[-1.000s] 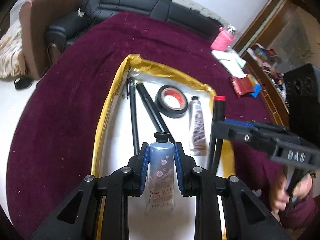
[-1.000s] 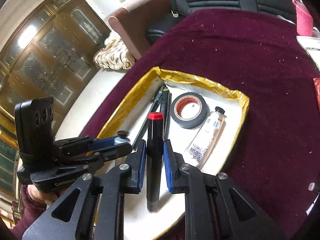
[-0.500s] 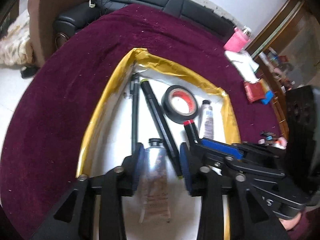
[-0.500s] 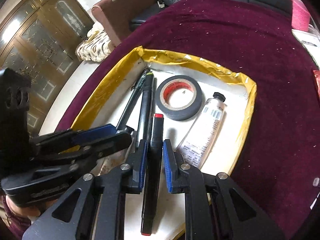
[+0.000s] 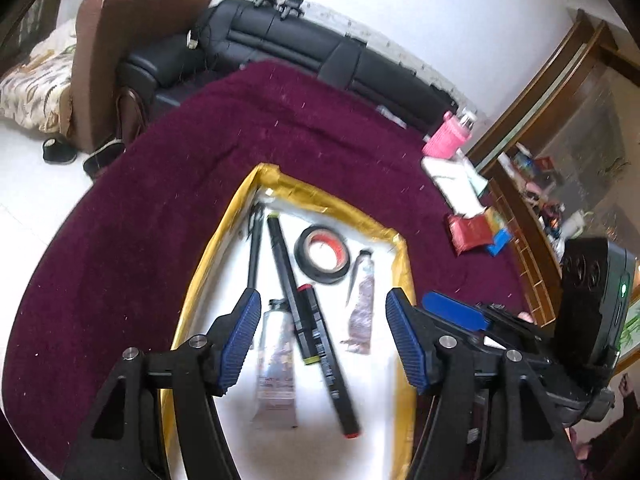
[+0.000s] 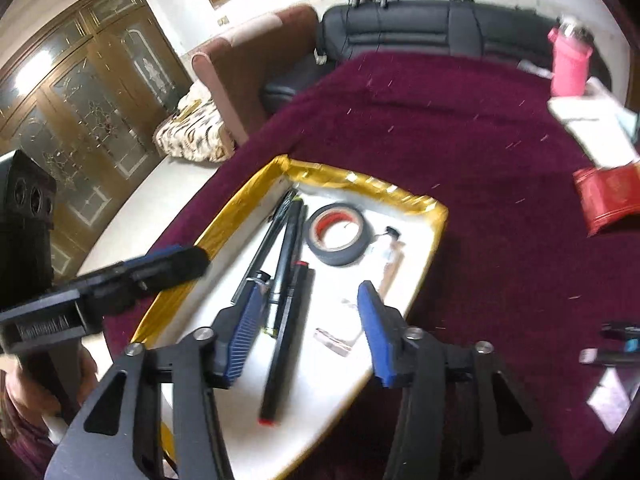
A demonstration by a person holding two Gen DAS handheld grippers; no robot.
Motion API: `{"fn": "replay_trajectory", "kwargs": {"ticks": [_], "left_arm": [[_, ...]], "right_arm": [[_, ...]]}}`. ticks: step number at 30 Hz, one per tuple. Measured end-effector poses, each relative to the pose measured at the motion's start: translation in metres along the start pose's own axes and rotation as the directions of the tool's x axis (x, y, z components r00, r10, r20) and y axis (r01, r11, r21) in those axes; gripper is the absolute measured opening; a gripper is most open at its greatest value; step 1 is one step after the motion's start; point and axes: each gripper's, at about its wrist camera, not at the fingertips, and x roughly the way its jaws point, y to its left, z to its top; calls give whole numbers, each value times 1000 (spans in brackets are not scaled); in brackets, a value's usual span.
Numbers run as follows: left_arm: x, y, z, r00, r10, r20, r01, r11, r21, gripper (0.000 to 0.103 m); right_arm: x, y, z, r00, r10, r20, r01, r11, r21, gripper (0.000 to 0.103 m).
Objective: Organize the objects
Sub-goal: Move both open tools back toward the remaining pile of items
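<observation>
The gold-edged tray point(image 5: 192, 288) is lying on the dark red cloth point(image 5: 132, 240), and all the task's things are resting inside it. The red-capped marker point(image 5: 326, 356) is lying flat near the middle of the tray, its long axis running from the near edge toward the far edge, a little slanted. Beside it one longer black marker point(image 5: 284, 264) and one thin black pen point(image 5: 254, 252) are pointing toward the tray's far left corner. Two tubes are there — the floral tube point(image 5: 276, 364) at the tray's near left, its cap toward the far edge, and the small tube point(image 5: 362, 304) at the right side. One tape roll point(image 5: 322, 254) is lying flat near the far edge.

The left gripper point(image 5: 318, 342) is hovering released above the floral tube; its jaws have just been opening and are pressing on nothing. The right gripper point(image 6: 308, 328) is also released, jaws just opened, with the red-capped marker lying free below. Beyond the tray, a pink bottle point(image 5: 446, 138) and a red packet point(image 5: 470, 232) are standing well apart from it.
</observation>
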Motion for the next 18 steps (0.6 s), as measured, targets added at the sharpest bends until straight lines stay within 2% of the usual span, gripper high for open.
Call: {"fn": "replay_trajectory", "kwargs": {"ticks": [5, 8, 11, 14, 16, 17, 18], "left_arm": [[-19, -38, 0, 995, -83, 63, 80, 996, 40, 65], [-19, -68, -8, 990, -139, 41, 134, 986, 94, 65], [-13, -95, -17, 983, -183, -7, 182, 973, 141, 65], [-5, -119, -24, 977, -206, -46, 211, 964, 164, 65], [1, -135, -29, 973, -217, -74, 227, 960, 167, 65], [4, -141, -31, 970, -224, -89, 237, 957, 167, 65], [6, -148, -33, 969, -227, -102, 242, 955, 170, 65]], "right_arm": [[-35, -29, -3, 997, -64, 48, 62, 997, 37, 61], [-53, -55, -9, 990, -134, 44, 131, 989, 68, 63], [-72, -82, -18, 971, -236, 25, 233, 968, 92, 64], [-100, -100, -30, 947, -303, 109, 291, 951, 107, 64], [-128, -113, -39, 914, -352, 202, 334, 935, 119, 64], [-137, -119, -42, 906, -352, 234, 332, 935, 125, 66], [-147, -131, -45, 907, -331, 261, 305, 943, 134, 75]]}}
